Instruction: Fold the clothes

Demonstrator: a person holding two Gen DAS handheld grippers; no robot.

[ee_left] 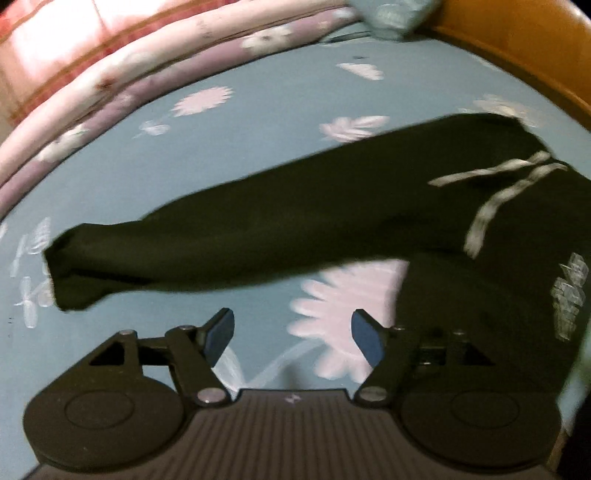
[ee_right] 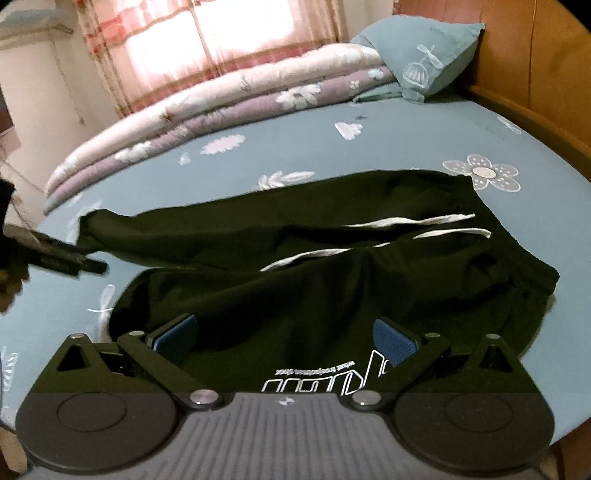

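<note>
Black trousers with white drawstrings lie spread on the blue flowered bedsheet. One leg runs left to its cuff. My left gripper is open over bare sheet, just short of that leg, with only a white flower print between its pads. In the right wrist view the trousers lie flat, waistband to the right and drawstrings across the front. My right gripper is open above the near part with the white logo, and its pads do not press the cloth. The left gripper shows dark and blurred at the left.
A folded pink and purple quilt lies along the far side of the bed, with a blue pillow at its right end. A wooden headboard bounds the right side. A curtained window is behind.
</note>
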